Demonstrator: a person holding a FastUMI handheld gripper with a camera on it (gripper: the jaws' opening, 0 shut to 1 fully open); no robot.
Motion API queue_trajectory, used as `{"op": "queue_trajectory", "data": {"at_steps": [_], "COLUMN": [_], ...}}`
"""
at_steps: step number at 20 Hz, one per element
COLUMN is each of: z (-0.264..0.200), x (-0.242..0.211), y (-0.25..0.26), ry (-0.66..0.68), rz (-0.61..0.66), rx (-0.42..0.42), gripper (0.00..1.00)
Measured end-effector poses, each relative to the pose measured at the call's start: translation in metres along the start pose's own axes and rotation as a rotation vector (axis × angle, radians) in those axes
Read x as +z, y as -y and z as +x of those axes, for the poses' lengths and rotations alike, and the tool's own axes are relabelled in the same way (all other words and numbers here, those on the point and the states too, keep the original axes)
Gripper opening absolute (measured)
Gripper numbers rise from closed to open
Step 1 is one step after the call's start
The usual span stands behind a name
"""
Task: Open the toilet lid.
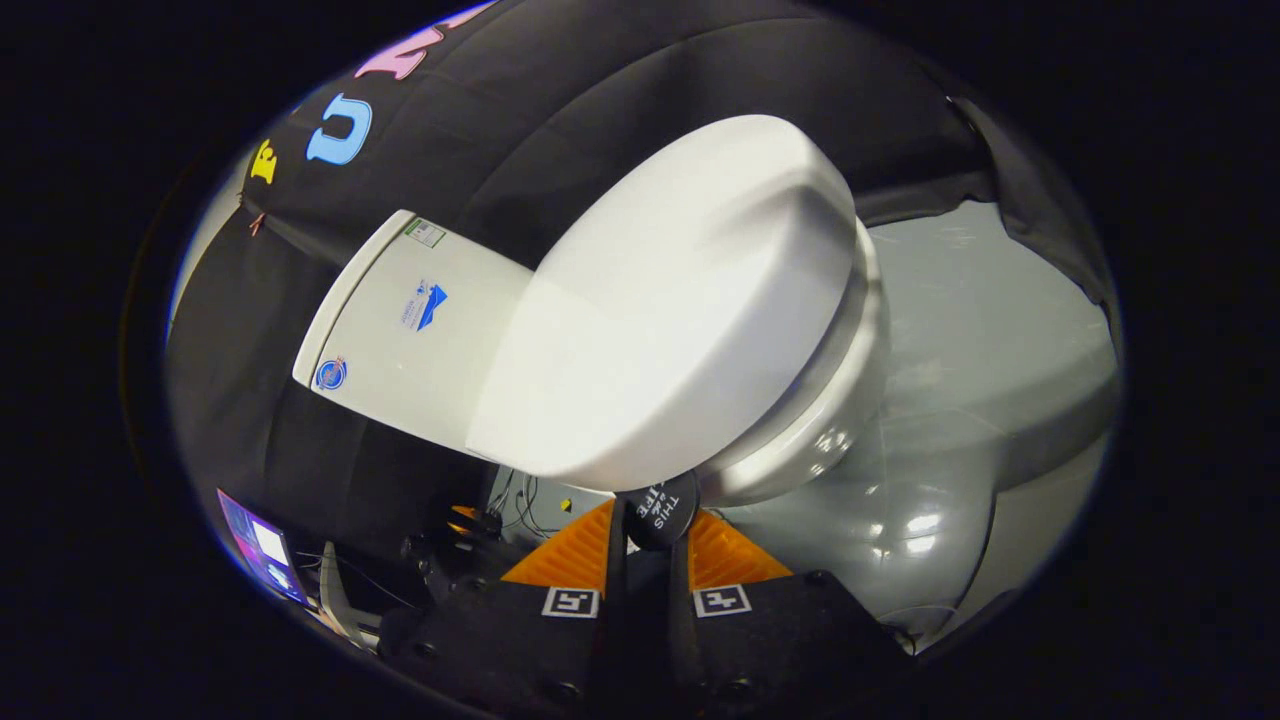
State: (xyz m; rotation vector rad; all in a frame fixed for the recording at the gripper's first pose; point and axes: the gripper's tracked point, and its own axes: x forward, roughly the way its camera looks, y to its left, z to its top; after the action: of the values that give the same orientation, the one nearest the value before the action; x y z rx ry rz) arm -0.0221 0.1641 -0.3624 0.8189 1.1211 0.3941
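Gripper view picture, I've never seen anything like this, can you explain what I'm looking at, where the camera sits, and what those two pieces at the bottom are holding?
The camera rides on a hand-held gripper, a two-finger tool that a person carries; there is no robot arm. It looks forward along the two fingers, and its fisheye lens bends and tilts everything. Ahead is a white toilet: the tank sits beyond, against the black cloth wall, and the lid is lifted partly off the bowl, so a gap shows between them. Sticking out from the lid's front edge is a small dark tab, apparently tape. The fingers are closed on that tab, one on each side, and seem to be pulling the lid up by it. Grey floor lies beyond the bowl. Beside the fingers are cables and a lit screen.
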Motion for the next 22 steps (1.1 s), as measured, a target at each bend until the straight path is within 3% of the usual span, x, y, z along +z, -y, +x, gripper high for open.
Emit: {"op": "queue_trajectory", "data": {"at_steps": [3, 11, 16, 17, 20, 22], "z": [-0.001, 0.0, -0.012, -0.002, -0.004, -0.014], "x": [0.003, 0.001, 0.014, 0.009, 0.007, 0.017], "y": [0.0, -0.003, 0.001, -0.001, -0.003, -0.012], "ry": [0.043, 0.048, 0.091, 0.086, 0.092, 0.125], "rz": [0.005, 0.159, 0.168, 0.18, 0.072, -0.081], "rx": [-0.01, 0.09, 0.048, 0.05, -0.004, -0.059], "gripper": [0.2, 0.2, 0.19, 0.05, 0.05, 0.06]}}
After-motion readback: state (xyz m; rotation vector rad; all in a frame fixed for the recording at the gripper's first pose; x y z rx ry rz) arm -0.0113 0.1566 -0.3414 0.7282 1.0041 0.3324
